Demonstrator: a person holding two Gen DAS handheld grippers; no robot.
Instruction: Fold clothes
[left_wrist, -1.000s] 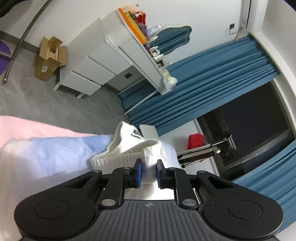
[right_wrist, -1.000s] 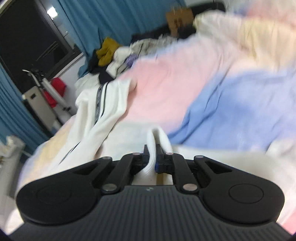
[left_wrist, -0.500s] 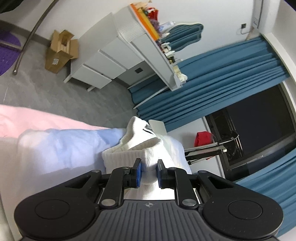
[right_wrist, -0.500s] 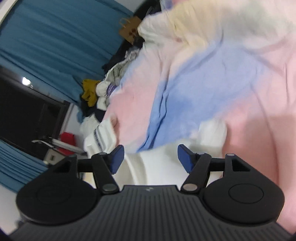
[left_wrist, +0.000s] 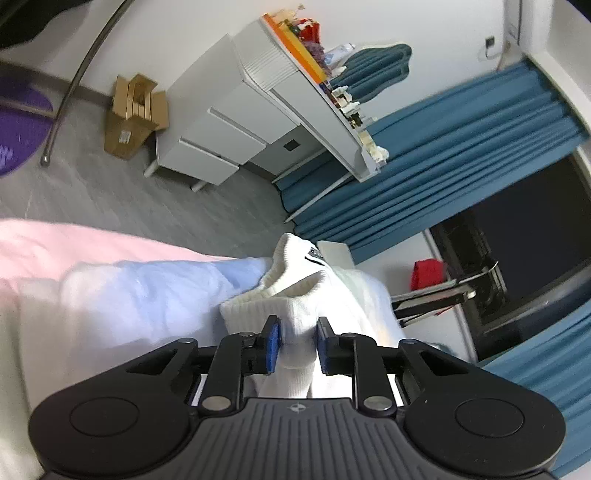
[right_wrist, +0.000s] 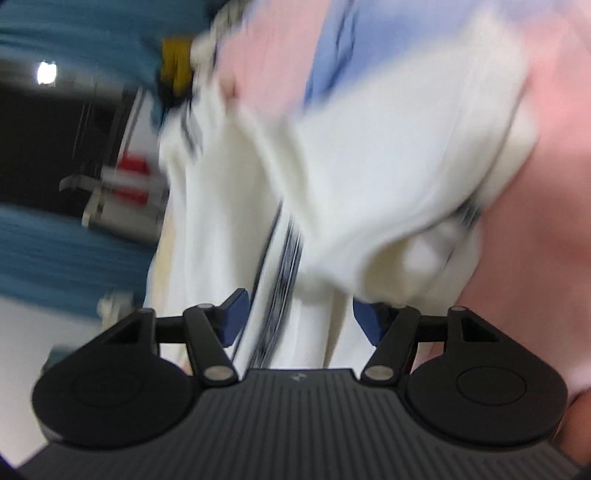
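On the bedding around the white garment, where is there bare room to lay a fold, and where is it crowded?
Free: the pink and blue bedding left of the white garment in the left wrist view, up to the bed edge by the grey floor. Also the pink stretch right of the garment in the right wrist view. Crowded: the clothes pile by the curtain.

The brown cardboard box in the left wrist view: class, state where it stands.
The brown cardboard box stands open on the grey floor at upper left, against the white wall, just left of the white drawer unit.
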